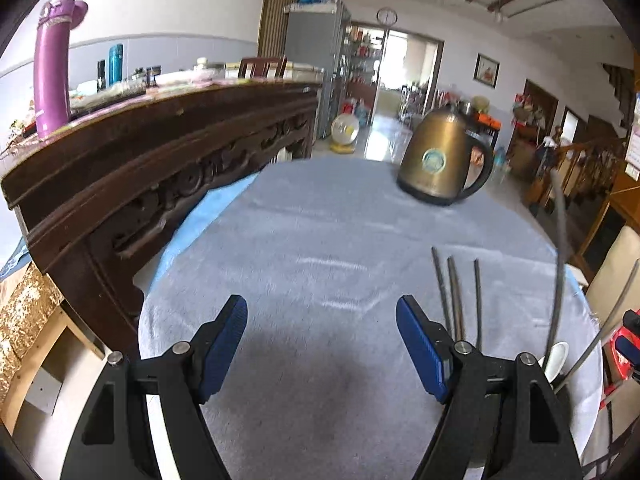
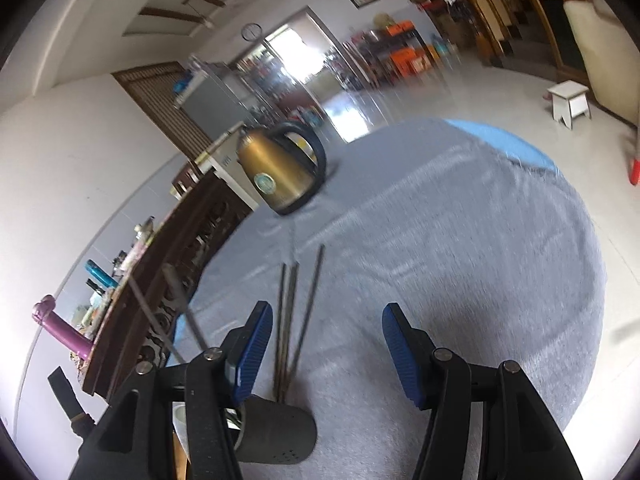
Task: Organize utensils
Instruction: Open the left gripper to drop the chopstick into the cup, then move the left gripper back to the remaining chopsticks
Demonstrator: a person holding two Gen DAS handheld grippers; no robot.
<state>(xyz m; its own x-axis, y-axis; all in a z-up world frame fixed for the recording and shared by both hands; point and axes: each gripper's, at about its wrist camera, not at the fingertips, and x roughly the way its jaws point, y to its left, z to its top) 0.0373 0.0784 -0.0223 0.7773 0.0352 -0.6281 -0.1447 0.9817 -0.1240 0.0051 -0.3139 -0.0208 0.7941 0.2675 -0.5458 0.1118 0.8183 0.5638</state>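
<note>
Three metal chopsticks (image 1: pixel 460 296) lie on the grey tablecloth (image 1: pixel 320 248), just right of my open, empty left gripper (image 1: pixel 322 344). In the right wrist view the same chopsticks (image 2: pixel 296 312) lie between the fingers of my open, empty right gripper (image 2: pixel 326 356), nearer the left pad. A dark cylindrical utensil holder (image 2: pixel 276 432) stands at the lower left under that gripper, with long metal utensils (image 2: pixel 176 304) sticking out. In the left wrist view these utensils (image 1: pixel 560 264) and a white spoon (image 1: pixel 558 358) rise at the right edge.
A brass-coloured electric kettle (image 1: pixel 440 160) stands at the table's far side, also in the right wrist view (image 2: pixel 280 172). A dark carved wooden sideboard (image 1: pixel 160 168) borders the table, carrying a purple flask (image 1: pixel 50 76) and other bottles. A white stool (image 2: pixel 570 102) stands on the floor.
</note>
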